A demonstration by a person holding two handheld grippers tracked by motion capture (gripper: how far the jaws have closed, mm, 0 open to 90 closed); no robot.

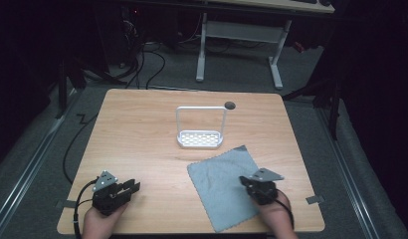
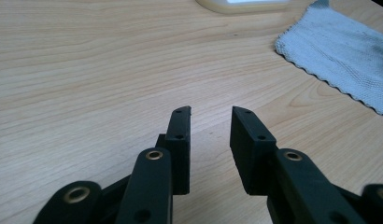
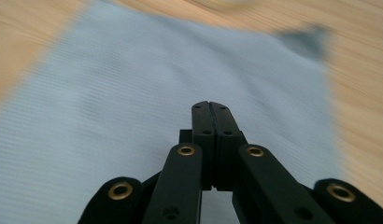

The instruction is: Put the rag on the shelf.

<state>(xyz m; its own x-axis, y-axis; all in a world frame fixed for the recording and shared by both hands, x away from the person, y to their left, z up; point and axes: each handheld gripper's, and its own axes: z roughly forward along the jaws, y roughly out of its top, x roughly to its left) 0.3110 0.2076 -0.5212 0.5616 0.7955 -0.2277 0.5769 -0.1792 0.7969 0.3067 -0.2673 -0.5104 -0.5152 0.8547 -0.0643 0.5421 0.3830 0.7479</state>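
The high view looks forward and down over the whole wooden table (image 1: 142,129). Each of the 2 gripper views sits low, close to the tabletop. All 3 views share the grey cloth (image 1: 222,186) (image 2: 339,56) (image 3: 147,93).

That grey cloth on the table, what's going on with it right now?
A person holds a tool in each hand at a wooden table. The right tool hangs over the grey cloth, which lies flat near the table's front edge; its jaws are shut with nothing between them. The left tool sits open over bare wood off to the cloth's side. A white rack stands beyond the cloth, untouched.
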